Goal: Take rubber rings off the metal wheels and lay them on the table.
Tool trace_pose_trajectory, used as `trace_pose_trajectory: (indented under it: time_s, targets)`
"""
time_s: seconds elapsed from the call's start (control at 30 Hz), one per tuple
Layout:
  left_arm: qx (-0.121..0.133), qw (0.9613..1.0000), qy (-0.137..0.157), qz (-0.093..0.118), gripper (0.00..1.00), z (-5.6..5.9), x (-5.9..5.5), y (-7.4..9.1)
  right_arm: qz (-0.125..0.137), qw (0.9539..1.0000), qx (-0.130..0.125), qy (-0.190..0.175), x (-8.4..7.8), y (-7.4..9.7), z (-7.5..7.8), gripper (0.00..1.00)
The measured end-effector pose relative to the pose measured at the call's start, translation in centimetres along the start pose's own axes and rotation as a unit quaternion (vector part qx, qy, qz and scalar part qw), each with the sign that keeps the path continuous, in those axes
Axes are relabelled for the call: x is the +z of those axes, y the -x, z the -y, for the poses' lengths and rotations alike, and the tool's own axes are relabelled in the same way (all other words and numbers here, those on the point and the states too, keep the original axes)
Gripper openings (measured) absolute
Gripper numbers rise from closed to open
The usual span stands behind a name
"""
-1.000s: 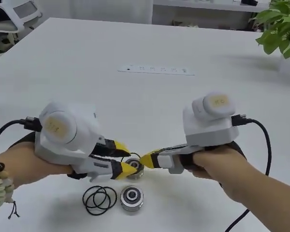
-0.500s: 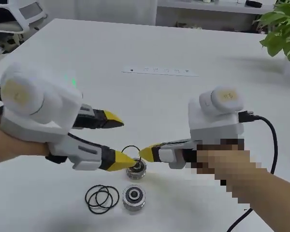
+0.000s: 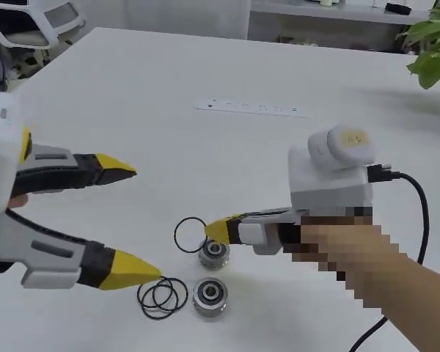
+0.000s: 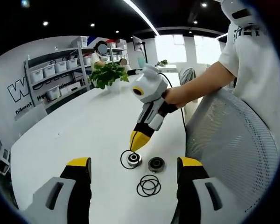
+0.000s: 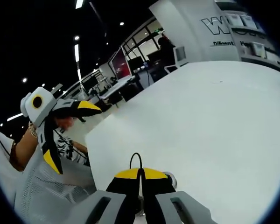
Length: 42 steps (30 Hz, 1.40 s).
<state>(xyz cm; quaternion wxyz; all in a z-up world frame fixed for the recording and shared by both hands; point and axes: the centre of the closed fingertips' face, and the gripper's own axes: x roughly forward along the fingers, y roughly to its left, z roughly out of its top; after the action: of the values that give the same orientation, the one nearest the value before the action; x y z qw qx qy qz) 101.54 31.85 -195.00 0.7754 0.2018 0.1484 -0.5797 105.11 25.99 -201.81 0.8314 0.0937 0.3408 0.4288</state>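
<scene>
My right gripper (image 3: pixel 214 231) is shut on a thin black rubber ring (image 3: pixel 176 235), which loops out to the left of a metal wheel (image 3: pixel 214 254) on the white table. The same gripper (image 5: pixel 140 173) pinches the ring (image 5: pixel 136 154) above that wheel (image 5: pixel 169 178). A second wheel (image 3: pixel 209 295) lies nearer me, beside a pile of loose black rings (image 3: pixel 161 295). My left gripper (image 3: pixel 136 220) hovers open at the left, apart from the wheels. Between its jaws (image 4: pixel 134 163) I see both wheels (image 4: pixel 157 164), the loose rings (image 4: pixel 148 185) and the right gripper (image 4: pixel 139 138).
A white power strip (image 3: pixel 251 108) lies flat further back on the table (image 3: pixel 169 88). A green plant (image 3: pixel 434 55) stands at the far right. The right gripper's black cable (image 3: pixel 418 220) trails off to the right. An office chair (image 3: pixel 37 26) is at the far left.
My left gripper has opened wide and drawn back to the left, away from the wheel. The right gripper stays shut at the wheel, with the ring now looping out beside it.
</scene>
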Motion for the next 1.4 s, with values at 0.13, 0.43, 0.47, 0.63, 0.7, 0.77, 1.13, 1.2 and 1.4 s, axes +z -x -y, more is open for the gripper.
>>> trace_pose_trajectory:
  time_s: [0.13, 0.43, 0.47, 0.63, 0.7, 0.77, 1.13, 1.2, 1.4]
  targets:
    - [0.013, 0.9998, 0.013, 0.002, 0.80, 0.3, -0.8, 1.3, -0.007, 0.9999, 0.013, 0.004, -0.3, -0.4, -0.9, 0.00]
    - [0.042, 0.9981, 0.045, -0.008, 0.86, 0.6, -2.9, 3.4, -0.053, 0.9976, 0.039, 0.020, -2.4, -1.5, -2.7, 0.00]
    - [0.043, 0.9979, 0.047, -0.010, 0.86, 0.7, -3.1, 3.5, -0.060, 0.9972, 0.040, 0.023, -2.7, -1.7, -2.9, 0.00]
    - [0.049, 0.9969, 0.054, -0.030, 0.87, 1.2, -4.6, 3.6, -0.077, 0.9953, 0.052, 0.025, -3.6, -2.1, -3.6, 0.00]
    - [0.049, 0.9966, 0.060, -0.027, 0.88, 1.4, -4.7, 3.6, -0.086, 0.9944, 0.056, 0.027, -4.0, -2.3, -3.8, 0.00]
    - [0.048, 0.9964, 0.064, -0.027, 0.88, 1.6, -4.9, 3.4, -0.092, 0.9936, 0.058, 0.029, -4.4, -2.4, -4.0, 0.00]
    - [0.053, 0.9950, 0.071, -0.046, 0.84, 2.0, -6.3, 3.1, -0.111, 0.9910, 0.059, 0.046, -5.9, -3.2, -4.6, 0.00]
    - [0.057, 0.9946, 0.075, -0.045, 0.84, 2.0, -6.4, 3.1, -0.116, 0.9904, 0.059, 0.047, -6.2, -3.4, -4.7, 0.00]
    - [0.063, 0.9939, 0.079, -0.046, 0.82, 1.8, -6.6, 3.3, -0.125, 0.9889, 0.054, 0.060, -6.6, -3.5, -4.5, 0.00]
